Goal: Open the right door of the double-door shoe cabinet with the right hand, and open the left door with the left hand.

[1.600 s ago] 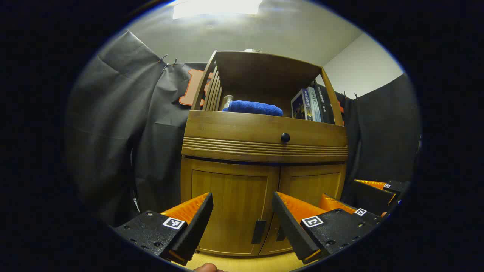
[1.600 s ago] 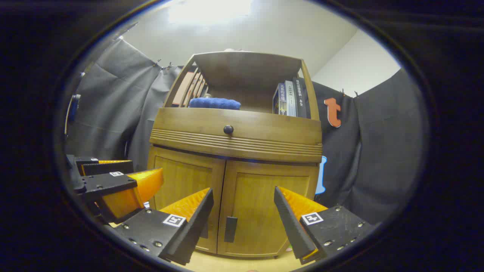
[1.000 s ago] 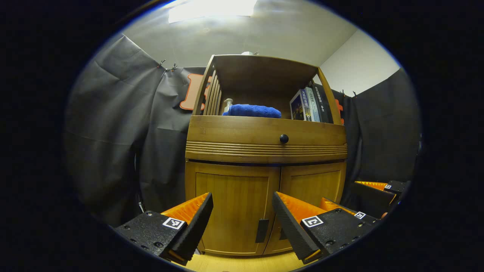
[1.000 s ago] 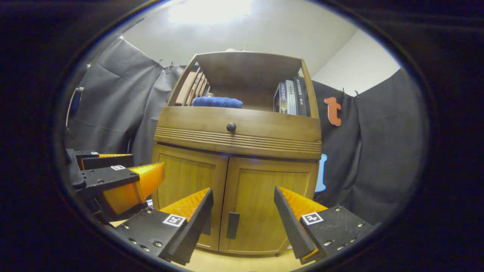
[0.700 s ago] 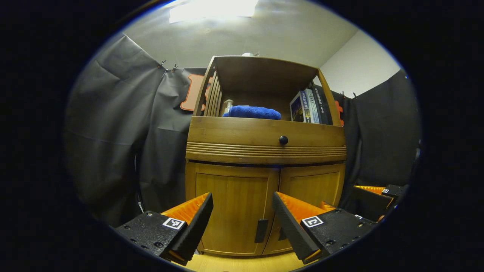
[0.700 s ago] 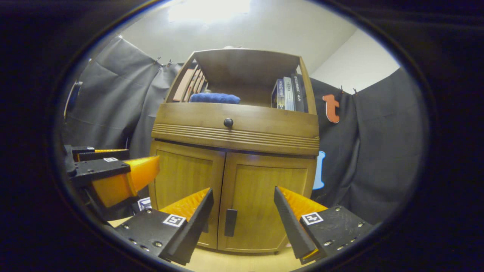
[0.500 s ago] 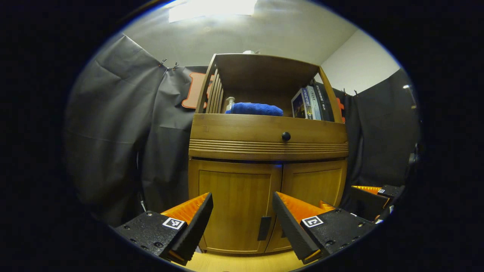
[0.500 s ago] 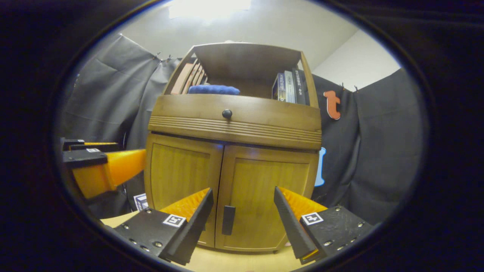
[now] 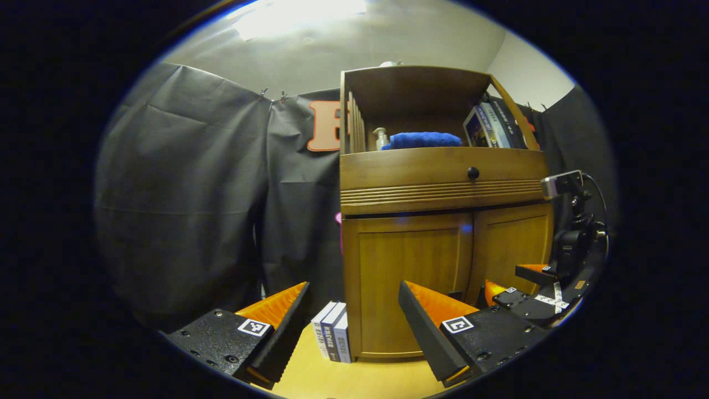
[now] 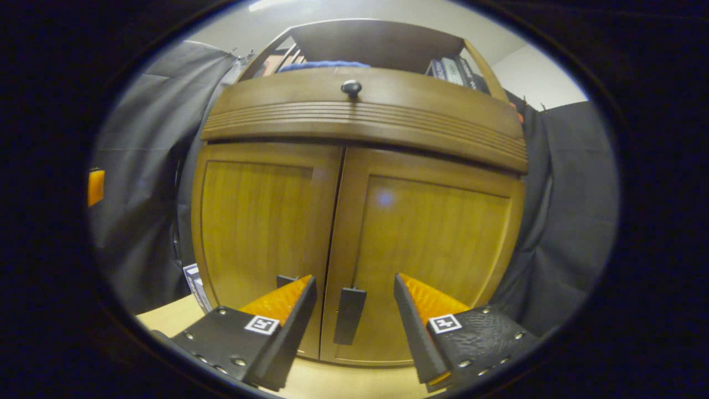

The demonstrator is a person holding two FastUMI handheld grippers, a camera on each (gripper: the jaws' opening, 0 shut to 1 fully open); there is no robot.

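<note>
Both doors closed; nothing of the task is done yet. We see the right gripper [image 10: 354, 291] spread wide, its fingers flanking the dark handle [image 10: 349, 315] of the right door [image 10: 437, 249] without touching it. The left door [image 10: 255, 221] lies at 9 o'clock of that handle. The left gripper [image 9: 354, 299], also wide and empty, stands farther back, with the shoe cabinet [image 9: 443, 183] at its 1 o'clock. Both pulls remain.

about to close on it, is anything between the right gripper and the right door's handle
Nothing visible. In the right gripper view the right gripper is open, and the right door's handle stands in the gap between its fingers with no object in front of it. The right door is closed.
</note>
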